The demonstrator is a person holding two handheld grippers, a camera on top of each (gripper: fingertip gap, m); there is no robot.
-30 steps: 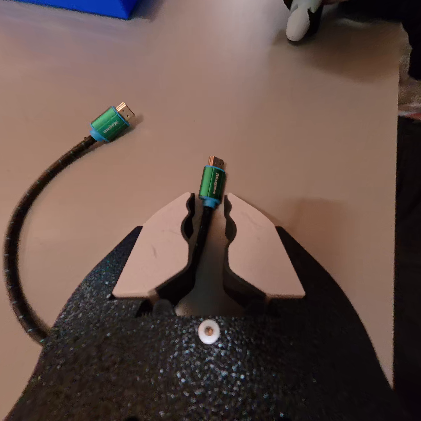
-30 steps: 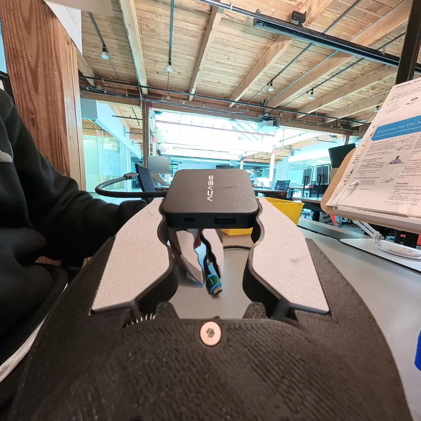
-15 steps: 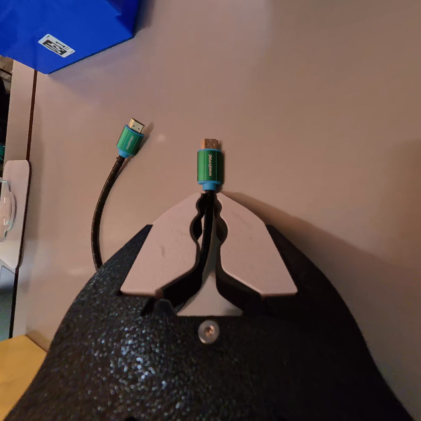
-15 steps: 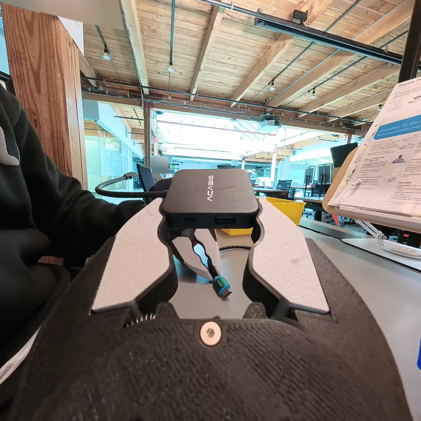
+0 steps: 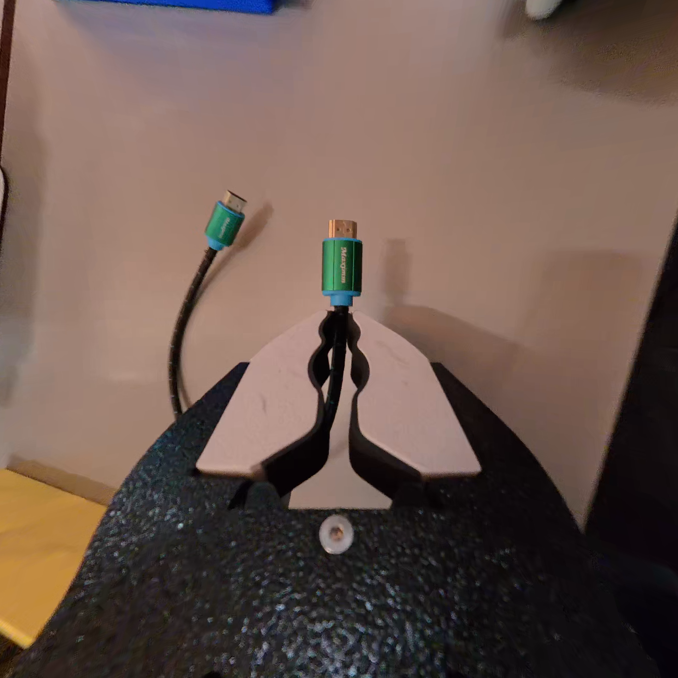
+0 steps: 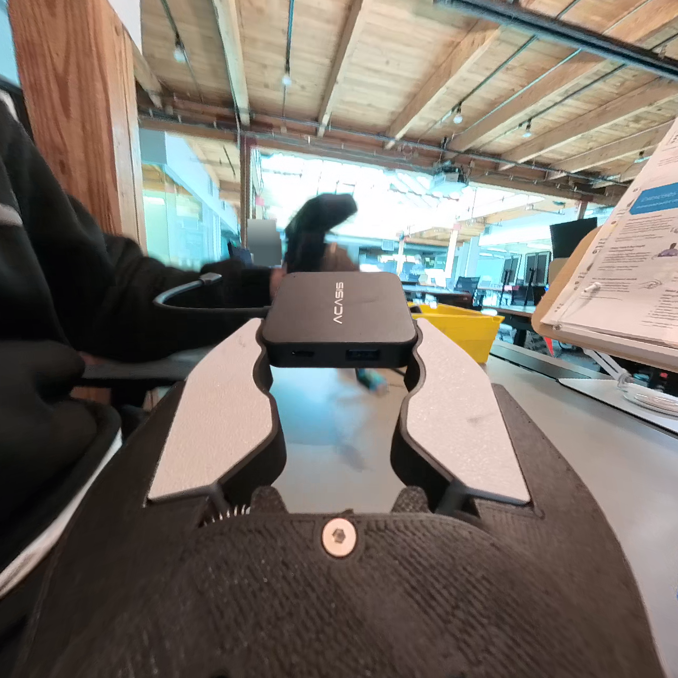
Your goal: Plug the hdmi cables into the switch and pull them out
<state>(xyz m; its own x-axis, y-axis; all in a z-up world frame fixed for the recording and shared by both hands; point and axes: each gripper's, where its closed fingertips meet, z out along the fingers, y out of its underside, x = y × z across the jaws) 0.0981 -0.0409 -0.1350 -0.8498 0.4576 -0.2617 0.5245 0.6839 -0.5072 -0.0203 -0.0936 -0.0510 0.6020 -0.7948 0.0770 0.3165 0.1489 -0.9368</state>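
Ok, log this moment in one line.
left gripper: shut on HDMI cable | right gripper: shut on switch | plug: unplugged

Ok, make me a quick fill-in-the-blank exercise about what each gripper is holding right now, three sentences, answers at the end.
1. The left gripper is shut on the black braided cable just behind a plug with a ____ metal sleeve.
2. The right gripper is shut on the black switch by its two ____.
3. A second plug lies on the ____, apart from the left gripper.

Missing words: green; sides; table
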